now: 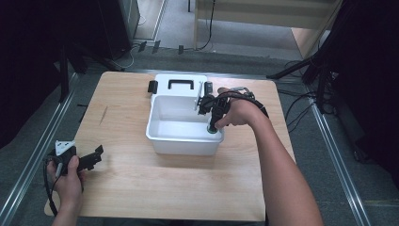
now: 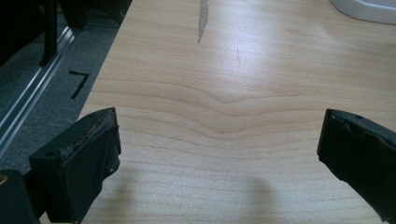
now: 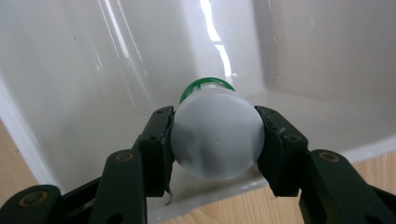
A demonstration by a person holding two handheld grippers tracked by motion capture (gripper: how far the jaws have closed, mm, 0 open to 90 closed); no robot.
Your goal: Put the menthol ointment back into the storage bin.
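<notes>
Right gripper: clamped on a small white bottle with a green cap, centre of its own view, held over the near right corner of the bin.
Left gripper: jaws spread wide, nothing in them, parked lower left of the high view.
Step in hand: looks like dropping the bottle in. I'd get it well past the rim and low before letting go so it doesn't bounce.
White bin: middle of the wooden table, looks bare inside apart from the bottle.
</notes>
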